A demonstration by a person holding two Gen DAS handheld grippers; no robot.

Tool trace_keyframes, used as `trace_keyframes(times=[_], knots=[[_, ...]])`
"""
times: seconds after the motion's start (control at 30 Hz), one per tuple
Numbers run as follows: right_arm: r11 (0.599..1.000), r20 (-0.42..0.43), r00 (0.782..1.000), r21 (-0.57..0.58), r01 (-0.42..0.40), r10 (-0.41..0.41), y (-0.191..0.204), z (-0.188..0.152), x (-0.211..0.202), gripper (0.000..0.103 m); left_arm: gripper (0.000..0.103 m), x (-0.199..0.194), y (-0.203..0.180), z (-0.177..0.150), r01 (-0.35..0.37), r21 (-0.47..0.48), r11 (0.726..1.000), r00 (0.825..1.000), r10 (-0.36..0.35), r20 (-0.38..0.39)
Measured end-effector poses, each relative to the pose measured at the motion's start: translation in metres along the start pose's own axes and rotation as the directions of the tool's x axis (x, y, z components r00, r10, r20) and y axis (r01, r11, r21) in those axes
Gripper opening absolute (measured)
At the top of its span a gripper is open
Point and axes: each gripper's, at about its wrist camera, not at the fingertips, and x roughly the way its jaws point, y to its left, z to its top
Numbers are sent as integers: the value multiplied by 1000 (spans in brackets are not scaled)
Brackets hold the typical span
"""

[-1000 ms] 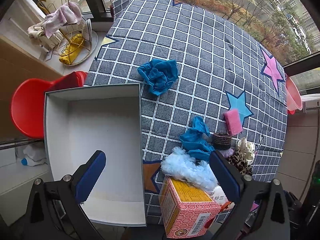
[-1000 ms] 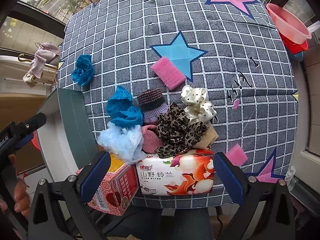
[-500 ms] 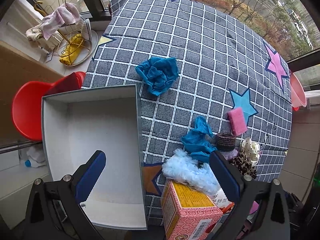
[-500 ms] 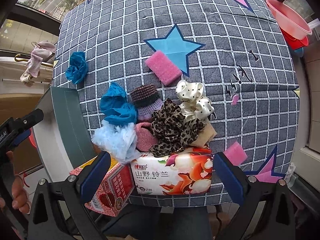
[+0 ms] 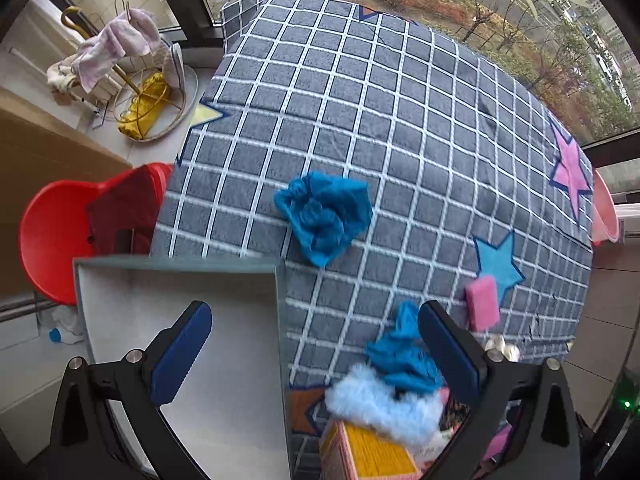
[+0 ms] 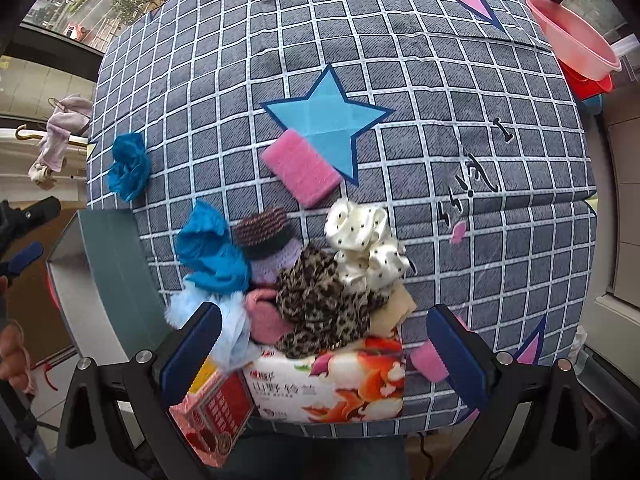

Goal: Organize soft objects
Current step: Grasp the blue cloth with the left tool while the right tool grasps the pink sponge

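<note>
A crumpled blue cloth (image 5: 323, 216) lies alone on the checked tablecloth, just beyond the far corner of an open white box (image 5: 224, 364). My left gripper (image 5: 314, 354) hangs open above the box's right wall, holding nothing. Near the table's front edge sits a heap: a second blue cloth (image 6: 210, 252), a pale blue fluffy piece (image 6: 234, 330), a leopard scrunchie (image 6: 320, 300), a cream dotted scrunchie (image 6: 362, 240), a knitted purple-brown piece (image 6: 266, 236). A pink sponge (image 6: 302, 172) lies beside the blue star. My right gripper (image 6: 322, 354) is open over the heap, empty.
A tissue pack (image 6: 332, 384) and a red-pink carton (image 6: 210, 412) stand at the front edge under the heap. A second pink sponge (image 6: 428, 360) lies front right. A red chair (image 5: 56, 236) stands left of the table, pink basins (image 6: 572, 44) at the far right.
My left gripper has moved forward over the table, so the lone blue cloth and the box's far corner sit nearer. The right gripper has dropped closer to the heap. Both stay open.
</note>
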Motion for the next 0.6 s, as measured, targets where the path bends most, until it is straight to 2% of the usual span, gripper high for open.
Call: trace_keyframes(times=[0.2,0.6], knots=[[1000,17,1000,-28,4,-3,4,22,15,103,103,29,-17,23,-46,31,998,999,46,7],[985,70,993,-131,109,-100,30,67,71,103,103,96,-30,45,-143,14,990,990,143,-17]])
